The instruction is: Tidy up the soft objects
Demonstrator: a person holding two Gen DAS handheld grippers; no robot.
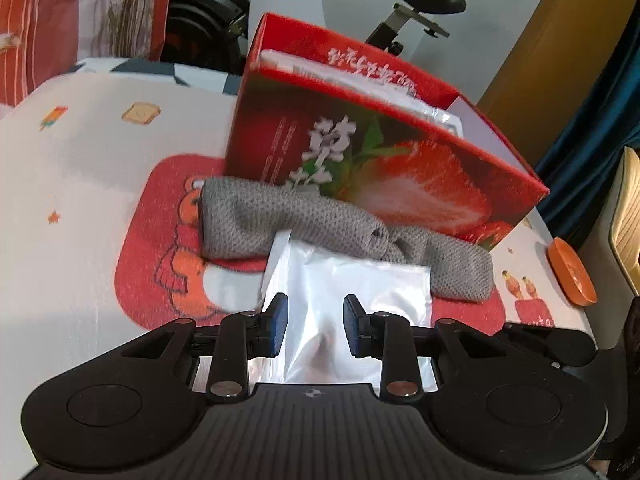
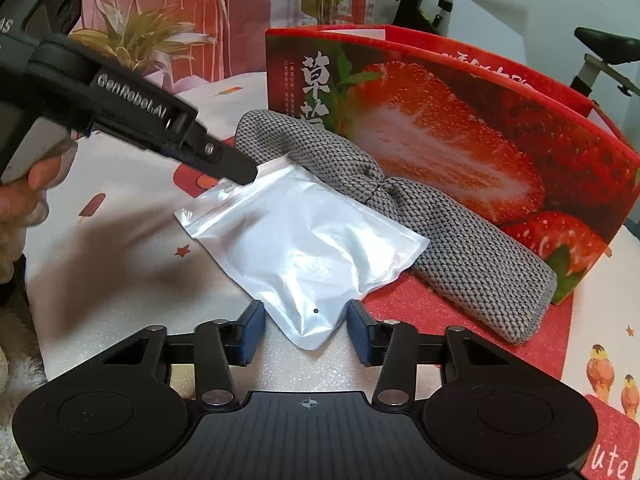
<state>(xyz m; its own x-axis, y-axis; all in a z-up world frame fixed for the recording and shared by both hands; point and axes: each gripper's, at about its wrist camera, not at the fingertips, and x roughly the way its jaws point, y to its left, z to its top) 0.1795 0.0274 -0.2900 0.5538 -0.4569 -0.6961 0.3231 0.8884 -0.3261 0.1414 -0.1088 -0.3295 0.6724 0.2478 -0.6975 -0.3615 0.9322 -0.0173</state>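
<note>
A silver pouch (image 2: 296, 240) is lying on the cartoon-print worktop (image 1: 80, 184) beside a strawberry box (image 1: 400, 168), left gripper (image 1: 315, 324) pinching its edge, right gripper (image 2: 306, 332) jaws straddling its corner, apparently untouched.

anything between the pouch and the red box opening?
Yes: the grey cloth lies along the box front, between it and the pouch. The pouch must also clear the box's tall front wall.

Left tongs (image 1: 314, 320) and right tongs (image 2: 306, 328) — both angled downward.
</note>
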